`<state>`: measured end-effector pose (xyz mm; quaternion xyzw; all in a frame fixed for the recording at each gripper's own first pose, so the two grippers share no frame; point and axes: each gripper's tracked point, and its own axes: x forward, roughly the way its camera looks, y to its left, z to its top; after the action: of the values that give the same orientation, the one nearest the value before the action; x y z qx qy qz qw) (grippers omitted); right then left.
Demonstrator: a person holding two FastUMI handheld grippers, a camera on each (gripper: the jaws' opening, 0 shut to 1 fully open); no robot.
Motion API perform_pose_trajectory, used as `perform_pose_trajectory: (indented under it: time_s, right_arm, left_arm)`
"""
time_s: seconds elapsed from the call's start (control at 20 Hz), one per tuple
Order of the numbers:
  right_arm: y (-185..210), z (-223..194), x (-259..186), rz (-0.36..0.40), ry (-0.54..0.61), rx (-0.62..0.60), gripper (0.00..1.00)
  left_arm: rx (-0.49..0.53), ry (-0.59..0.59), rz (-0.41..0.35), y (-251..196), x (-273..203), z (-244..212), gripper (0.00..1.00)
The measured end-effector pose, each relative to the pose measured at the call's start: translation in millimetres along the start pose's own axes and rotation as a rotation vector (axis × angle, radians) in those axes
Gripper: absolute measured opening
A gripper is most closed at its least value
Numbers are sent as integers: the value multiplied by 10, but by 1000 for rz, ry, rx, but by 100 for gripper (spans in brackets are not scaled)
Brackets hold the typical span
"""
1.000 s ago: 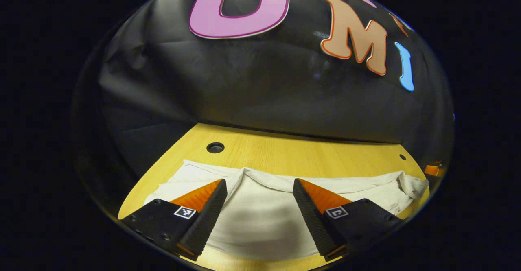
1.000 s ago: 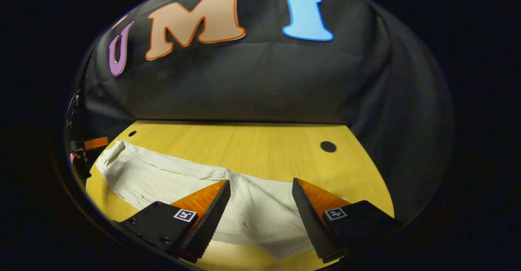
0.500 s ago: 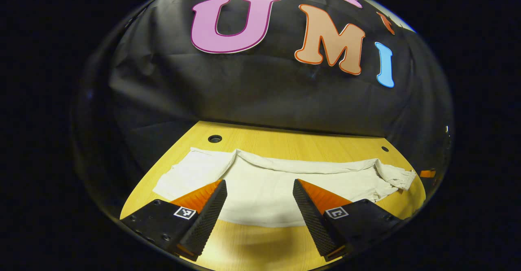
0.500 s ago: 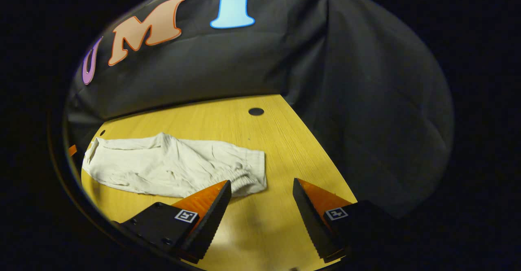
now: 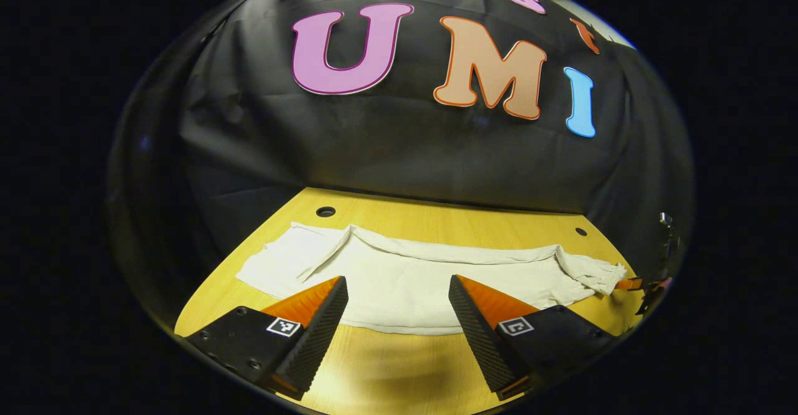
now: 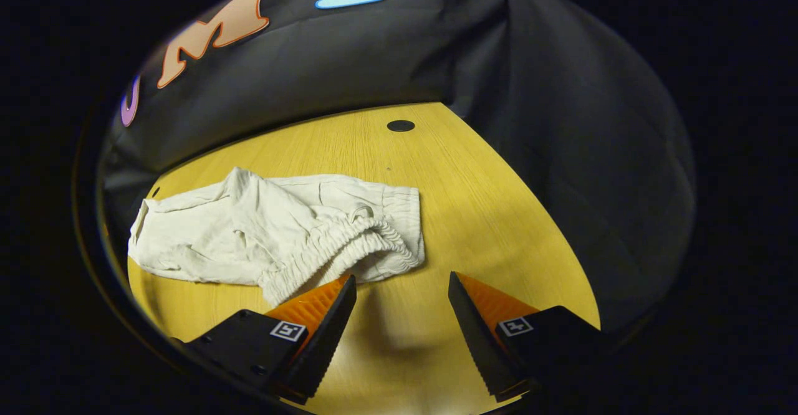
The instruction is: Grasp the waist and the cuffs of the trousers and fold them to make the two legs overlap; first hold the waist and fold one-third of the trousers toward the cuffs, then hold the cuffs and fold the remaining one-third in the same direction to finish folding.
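White trousers (image 5: pixel 411 271) lie flat across the yellow wooden table (image 5: pixel 399 377), folded lengthwise with the legs overlapping. In the left gripper view they stretch from the left end to a bunched end at the right (image 5: pixel 595 275). My left gripper (image 5: pixel 398 300) is open, hovering just in front of the near edge of the cloth, holding nothing. In the right gripper view the trousers (image 6: pixel 249 234) lie to the left, with the elastic waistband (image 6: pixel 340 247) puckered and nearest. My right gripper (image 6: pixel 400 296) is open over bare table, just right of and in front of the waistband, empty.
The table (image 6: pixel 486 215) has round cable holes, one at the far left (image 5: pixel 325 212), one at the far right (image 5: pixel 581 232), and one beyond the waist (image 6: pixel 401 126). Black cloth walls close in behind and on the right side. A bit of the other gripper (image 5: pixel 648 287) peeks in at the right rim.
Both grippers drew back from over the trousers. The left one now sits in front of the cloth edge. The right one swung toward the waist end, which now shows closer with its elastic band.
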<state>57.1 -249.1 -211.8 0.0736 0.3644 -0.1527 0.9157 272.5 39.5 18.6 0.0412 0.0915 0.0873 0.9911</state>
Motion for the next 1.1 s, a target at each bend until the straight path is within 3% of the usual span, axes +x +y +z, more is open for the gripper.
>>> perform_pose_trajectory:
  time_s: [0.2,0.35,0.4,0.45,0.55,0.6,0.65,0.75,0.8,0.85,1.0,1.1]
  right_arm:
    - [150,70,-4,104,6,201,93]
    - [164,197,64,142,3,356,97]
    - [158,232,56,153,0,395,92]
    - [166,268,105,166,1,425,97]
    - [179,236,162,172,8,458,84]
    - [161,207,191,160,13,462,84]
    - [97,199,227,143,12,463,67]
    - [108,205,188,152,13,499,44]
    - [115,248,171,162,6,524,43]
    - [120,284,150,168,0,535,32]
    - [162,360,84,169,-34,531,19]
    - [257,488,-57,178,-78,508,24]
  left_arm:
    - [14,-1,8,-53,-49,18,98]
    - [2,-5,8,-143,-59,29,98]
    - [-1,-5,8,-174,-63,28,99]
    - [-3,-7,8,-207,-70,30,99]
    - [-6,-10,7,-266,-79,42,99]
    - [-6,-13,7,-286,-93,53,99]
    - [-5,-16,8,-299,-117,59,99]
    - [-12,-22,8,-317,-147,70,99]
    - [-19,-23,8,-317,-159,73,99]
    - [-26,-25,8,-303,-160,83,99]
    - [-48,-30,15,-263,-160,83,99]
    - [-67,-36,14,-197,-177,96,98]
